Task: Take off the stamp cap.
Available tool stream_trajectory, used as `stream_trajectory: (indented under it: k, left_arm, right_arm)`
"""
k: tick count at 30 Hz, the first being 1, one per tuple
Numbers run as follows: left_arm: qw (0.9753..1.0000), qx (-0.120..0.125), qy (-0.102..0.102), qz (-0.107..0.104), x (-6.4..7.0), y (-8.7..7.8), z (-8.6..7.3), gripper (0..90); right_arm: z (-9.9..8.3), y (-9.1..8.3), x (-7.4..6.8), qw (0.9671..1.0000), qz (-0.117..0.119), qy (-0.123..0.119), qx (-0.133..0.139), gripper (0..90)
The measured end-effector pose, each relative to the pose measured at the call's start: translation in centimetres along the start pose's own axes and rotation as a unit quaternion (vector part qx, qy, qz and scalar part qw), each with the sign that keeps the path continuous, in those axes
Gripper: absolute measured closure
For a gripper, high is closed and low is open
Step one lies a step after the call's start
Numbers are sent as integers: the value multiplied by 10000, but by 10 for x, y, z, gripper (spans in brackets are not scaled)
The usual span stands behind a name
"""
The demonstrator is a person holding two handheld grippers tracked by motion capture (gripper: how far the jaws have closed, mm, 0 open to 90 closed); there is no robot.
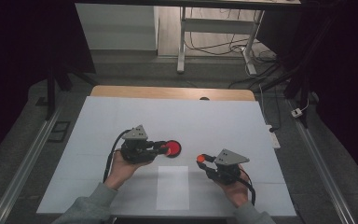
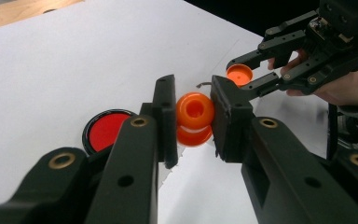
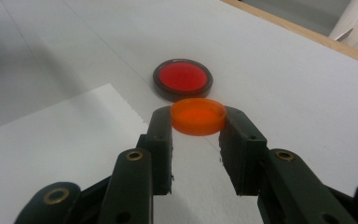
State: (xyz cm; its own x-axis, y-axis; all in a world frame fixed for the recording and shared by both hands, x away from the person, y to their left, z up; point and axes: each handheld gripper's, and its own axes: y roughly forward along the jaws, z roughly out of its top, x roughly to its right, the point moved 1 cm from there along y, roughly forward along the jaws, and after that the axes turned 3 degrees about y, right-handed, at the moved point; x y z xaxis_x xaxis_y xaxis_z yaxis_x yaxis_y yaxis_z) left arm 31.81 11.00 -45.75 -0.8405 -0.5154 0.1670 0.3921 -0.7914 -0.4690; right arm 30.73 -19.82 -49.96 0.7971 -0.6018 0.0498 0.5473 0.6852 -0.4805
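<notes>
Left gripper view: left gripper (image 2: 195,116) clamped on small orange bottle (image 2: 195,111), likely light, rigid, slippery plastic; side grip suits. Right gripper (image 3: 198,126) pinches orange cap (image 3: 198,116) above table (image 1: 121,116) middle, near red disc (image 1: 173,148).

Red disc (image 2: 106,130) part hidden behind left gripper (image 2: 194,119) fingers; orange piece's (image 2: 195,116) lower half occluded.

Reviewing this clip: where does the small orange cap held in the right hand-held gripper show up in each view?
High view: the orange cap sits right of centre, at the right hand-held gripper tips.
Left gripper view: upper right, between the far gripper's jaws.
Right gripper view: centre, clamped between the jaws.
Shared landmark: the red disc on the white sheet.
</notes>
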Motion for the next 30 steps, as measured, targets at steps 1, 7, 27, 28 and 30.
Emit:
stream_trajectory:
  k: [1,7,27,28,30]
  left_arm:
    - [10000,9,5,-16,0,-1,0,722]
    - [10000,43,5,12,-2,-3,2,722]
    - [9999,-15,37,130,-6,-9,9,720]
    - [9999,-16,48,131,-6,-9,9,720]
    - [9999,-23,66,124,-5,-9,11,720]
  right_arm:
    - [-1,-1,1,10000,-13,9,-8,646]
    - [-7,-10,10,9999,-139,64,-21,646]
    - [-20,-33,20,9994,-281,182,28,645]
    - [-20,-33,20,9994,-302,181,18,646]
    - [-20,-33,20,9994,-279,187,40,646]
